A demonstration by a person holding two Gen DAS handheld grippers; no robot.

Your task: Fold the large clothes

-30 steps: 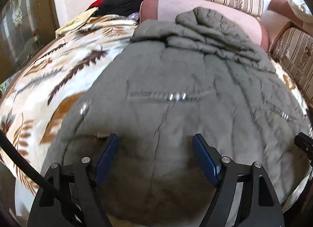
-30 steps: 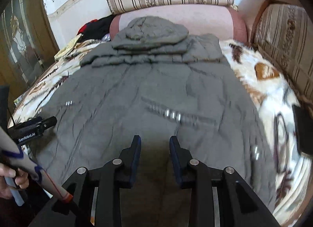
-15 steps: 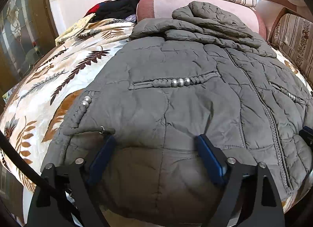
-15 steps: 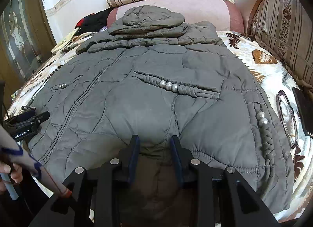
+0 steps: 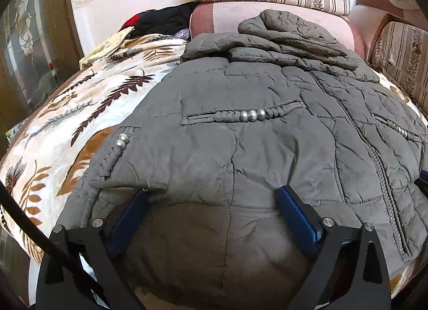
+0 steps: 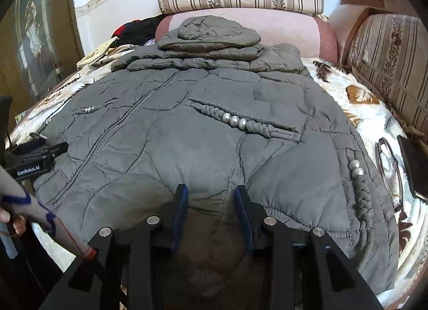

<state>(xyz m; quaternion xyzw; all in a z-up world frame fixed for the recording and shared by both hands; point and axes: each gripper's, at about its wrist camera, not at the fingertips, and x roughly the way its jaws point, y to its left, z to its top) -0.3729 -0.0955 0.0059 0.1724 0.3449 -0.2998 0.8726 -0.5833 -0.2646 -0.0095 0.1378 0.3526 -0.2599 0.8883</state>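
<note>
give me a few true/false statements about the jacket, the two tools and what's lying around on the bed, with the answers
1. The grey quilted jacket lies front up on a leaf-print blanket. True.
2. The jacket's hood is spread flat beyond the collar. False: it is folded down onto the top of the jacket.
3. The left tool stands wide open over the hem. True; its jaws have just been opening, and nothing is pinched.
4. The right tool is wider open than the left. False: its gap is clearly narrower.
5. A pair of glasses lies on the blanket beside the jacket. True.
</note>
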